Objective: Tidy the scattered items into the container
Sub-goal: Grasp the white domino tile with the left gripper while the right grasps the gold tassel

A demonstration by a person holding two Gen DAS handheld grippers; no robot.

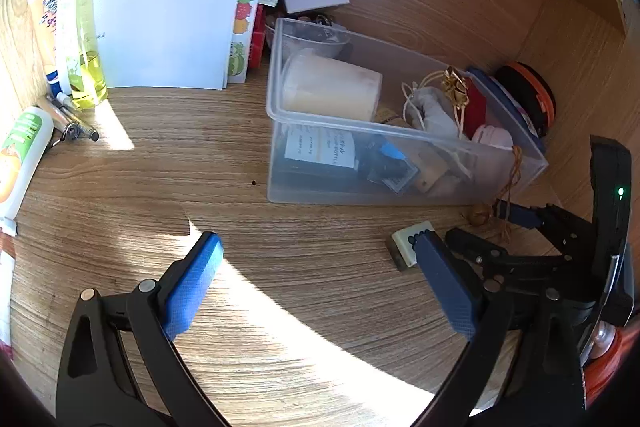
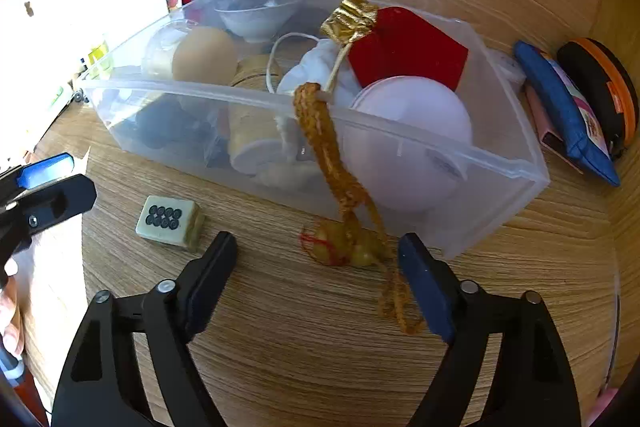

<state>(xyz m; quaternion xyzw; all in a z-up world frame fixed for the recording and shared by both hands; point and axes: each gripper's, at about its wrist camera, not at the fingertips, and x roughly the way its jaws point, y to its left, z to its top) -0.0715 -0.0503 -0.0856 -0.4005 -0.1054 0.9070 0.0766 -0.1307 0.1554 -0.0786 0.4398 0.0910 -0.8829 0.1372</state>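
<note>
On wood-grain desk (image 2: 300,347), just before clear plastic container (image 2: 440,155): cream mahjong tile (image 2: 170,223), black dots, lying flat; golden tassel (image 2: 348,199) draped over rim; bare desk around; right gripper (image 2: 316,259) and left gripper (image 1: 320,259) both parted, empty

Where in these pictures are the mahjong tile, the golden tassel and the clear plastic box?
mahjong tile (image 2: 166,217), right wrist view, on its dotted top face.
golden tassel (image 2: 340,167), right wrist view, on the braided cord hanging outside the box.
clear plastic box (image 2: 500,183), right wrist view, on its front wall.

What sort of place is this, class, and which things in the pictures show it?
Probably a home desk or study corner: printed papers stand on a wood-grain desktop, with pens, a sunscreen tube and a clear plastic container of keepsakes.
</note>
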